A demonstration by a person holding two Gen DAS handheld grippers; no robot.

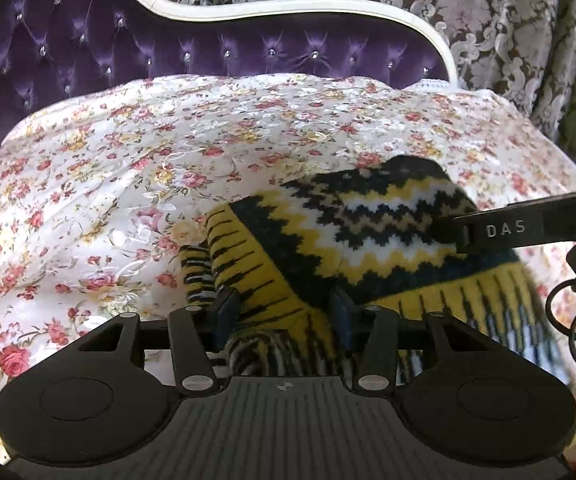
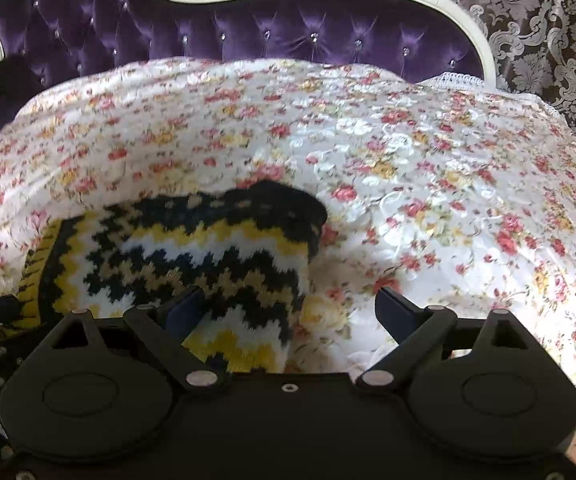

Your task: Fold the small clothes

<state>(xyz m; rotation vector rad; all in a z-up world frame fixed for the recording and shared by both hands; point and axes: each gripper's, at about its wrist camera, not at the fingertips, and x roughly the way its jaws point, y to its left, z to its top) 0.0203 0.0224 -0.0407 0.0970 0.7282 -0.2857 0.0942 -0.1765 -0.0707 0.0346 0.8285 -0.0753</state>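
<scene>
Right tool [image 2: 288, 312] gapes empty; only left view shows yellow ribbing [image 1: 248, 264].

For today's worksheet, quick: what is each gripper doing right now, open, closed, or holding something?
Left gripper: open, the knitted garment lies between its pads, not pinched.
Right gripper: open wide, holding nothing.

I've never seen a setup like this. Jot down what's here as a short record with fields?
surface: floral bedspread on a bed
backdrop: tufted purple headboard, patterned curtain
garment: zigzag knit garment in yellow, black and white, lying folded over
left claw: open, straddling the garment's yellow ribbed edge
right claw: open wide, at the garment's right edge, not gripping
</scene>
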